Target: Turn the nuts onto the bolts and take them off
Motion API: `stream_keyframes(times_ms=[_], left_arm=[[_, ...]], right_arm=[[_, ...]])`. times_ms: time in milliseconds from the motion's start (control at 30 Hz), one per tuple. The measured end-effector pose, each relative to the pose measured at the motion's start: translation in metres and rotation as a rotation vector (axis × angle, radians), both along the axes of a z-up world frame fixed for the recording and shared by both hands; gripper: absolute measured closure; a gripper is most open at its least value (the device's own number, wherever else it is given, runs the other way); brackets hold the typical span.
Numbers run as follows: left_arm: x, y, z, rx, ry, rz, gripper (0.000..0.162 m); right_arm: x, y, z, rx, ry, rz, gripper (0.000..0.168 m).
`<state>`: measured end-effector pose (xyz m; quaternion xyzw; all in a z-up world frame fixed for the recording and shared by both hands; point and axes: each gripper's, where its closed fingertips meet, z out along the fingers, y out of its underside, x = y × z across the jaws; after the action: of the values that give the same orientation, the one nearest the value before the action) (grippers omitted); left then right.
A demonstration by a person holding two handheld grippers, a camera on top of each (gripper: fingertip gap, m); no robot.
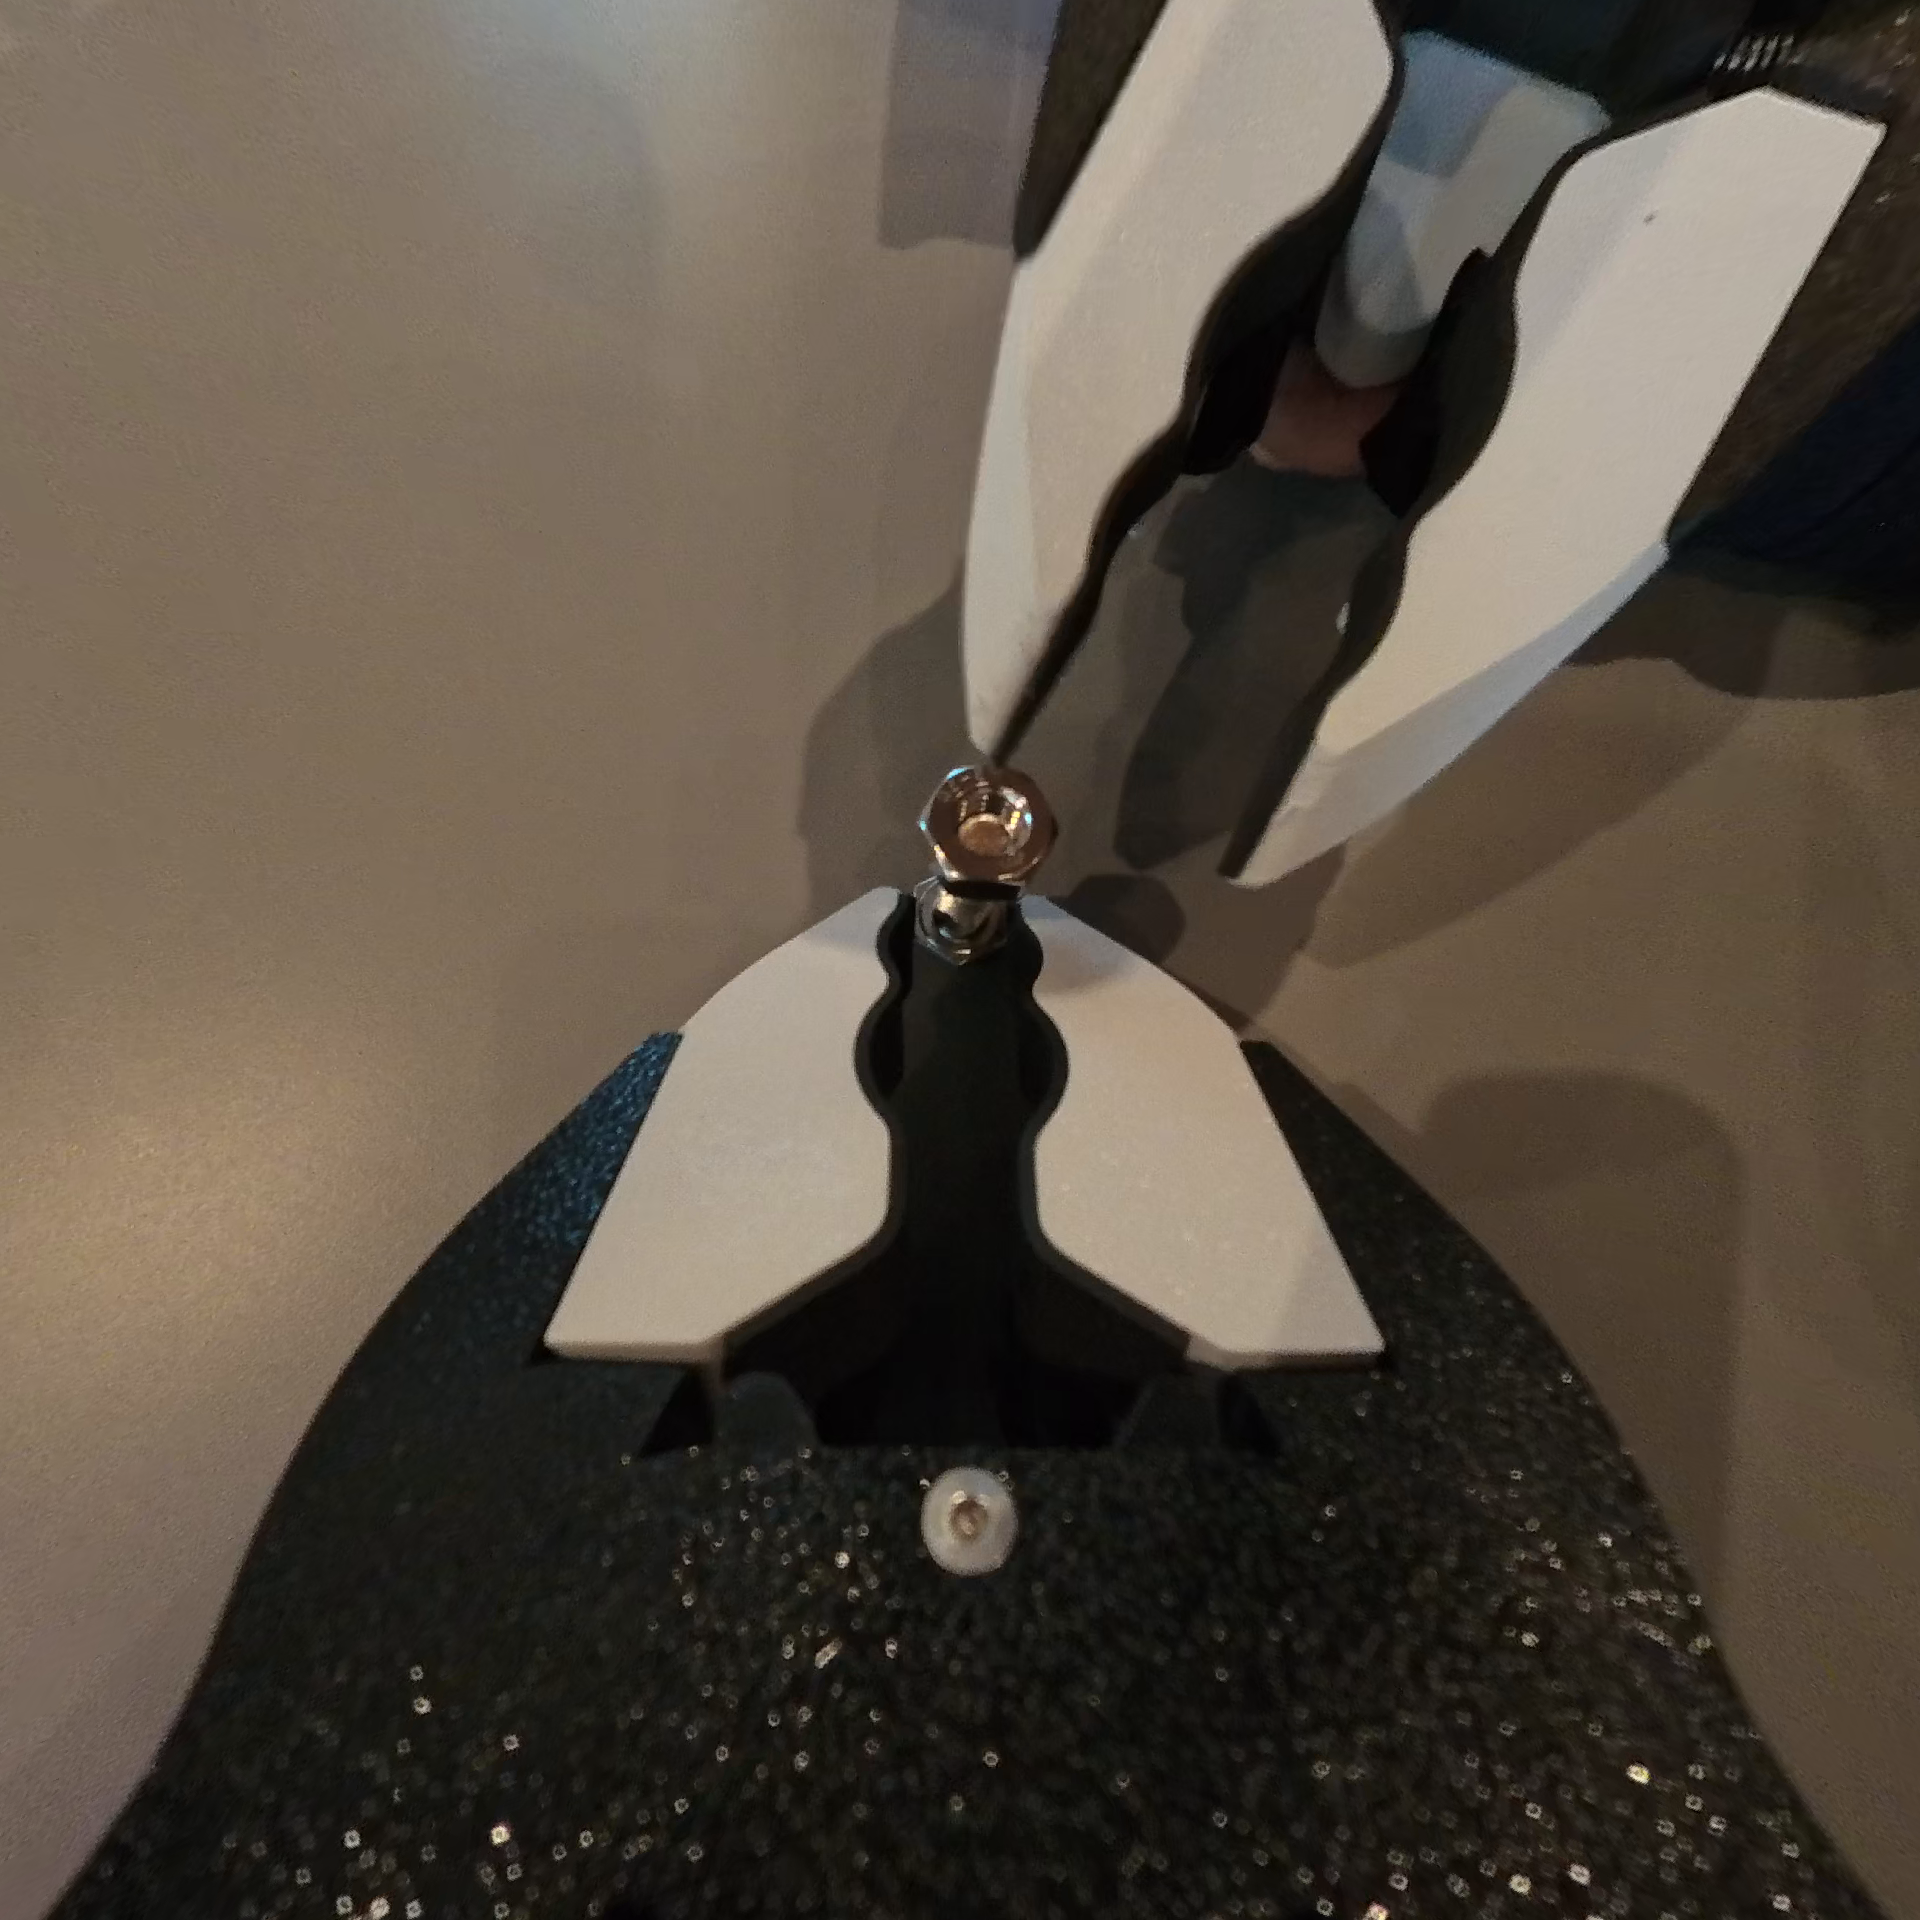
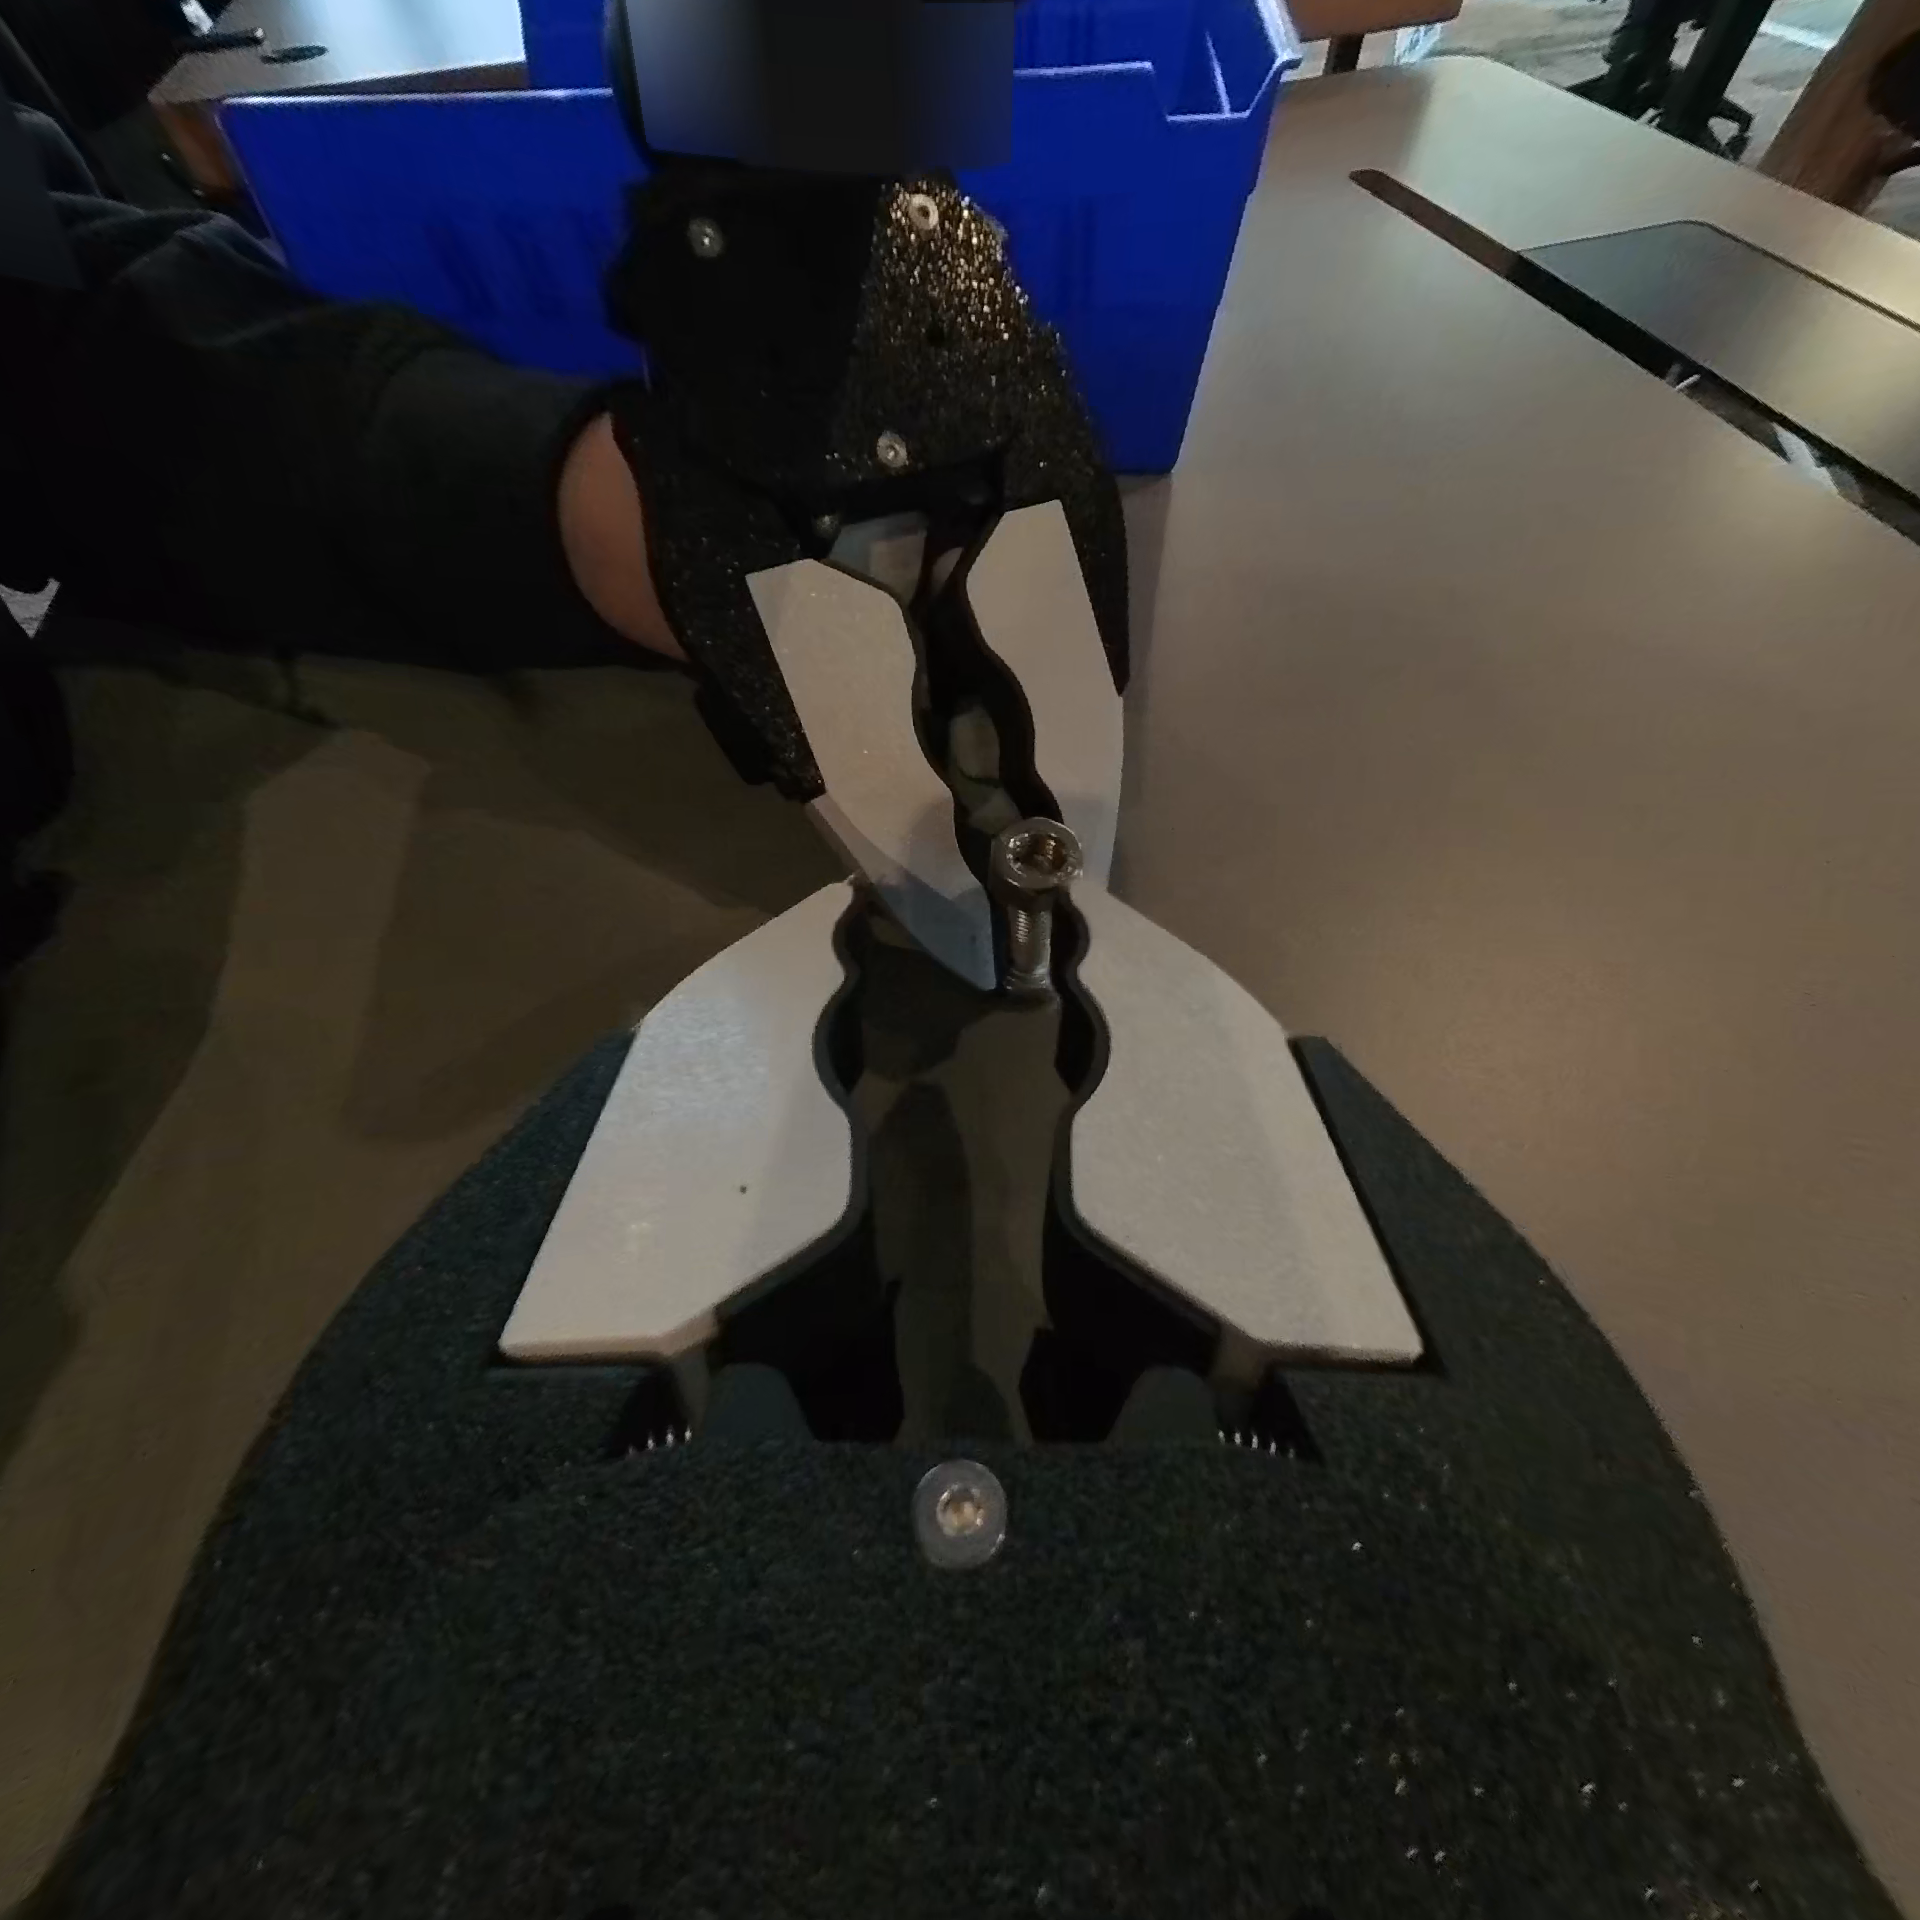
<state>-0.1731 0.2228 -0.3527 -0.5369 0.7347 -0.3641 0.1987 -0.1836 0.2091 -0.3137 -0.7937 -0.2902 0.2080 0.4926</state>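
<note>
My left gripper (image 1: 961, 914) is shut on a small steel bolt (image 1: 951, 930), which stands up out of its fingertips above the grey table (image 1: 416, 623). A hex nut (image 1: 982, 826) sits on the bolt's far end. My right gripper (image 1: 1127, 805) comes in from above with its jaws apart; one fingertip (image 1: 992, 743) is just beside the nut. In the right wrist view my right gripper (image 2: 966, 914) is open around the left gripper's (image 2: 1039, 925) tips and the threaded bolt (image 2: 1029, 920). I cannot tell whether it touches the bolt.
A blue plastic bin (image 2: 1143, 260) stands at the back of the table (image 2: 1455, 831). A person's hand in a dark sleeve (image 2: 312, 468) holds the left gripper. A dark recessed panel (image 2: 1714, 291) is set into the table at the far right. The grippers' ends are close to 4 cm from one another.
</note>
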Motion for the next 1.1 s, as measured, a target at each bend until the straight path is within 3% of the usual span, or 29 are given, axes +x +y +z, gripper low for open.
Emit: stream_keyframes(times_ms=[400,500,767,867,1100], left_arm=[[0.000,0.000,0.000,0.000,0.000,0.000,0.146],[0.000,0.000,0.000,-0.001,0.000,0.000,0.146],[0.000,0.000,0.000,0.002,-0.001,0.000,0.146],[0.000,0.000,0.000,0.000,0.000,0.000,0.146],[0.000,0.000,0.000,0.006,-0.002,0.000,0.146]], right_arm=[[0.000,0.001,0.000,0.004,0.000,-0.011,0.133],[-0.001,-0.004,-0.001,-0.014,0.005,0.013,0.139],[0.000,0.004,0.001,0.003,0.005,-0.015,0.131],[-0.001,-0.004,-0.002,-0.019,0.004,0.012,0.140],[0.001,0.007,0.002,0.004,0.012,-0.015,0.127]])
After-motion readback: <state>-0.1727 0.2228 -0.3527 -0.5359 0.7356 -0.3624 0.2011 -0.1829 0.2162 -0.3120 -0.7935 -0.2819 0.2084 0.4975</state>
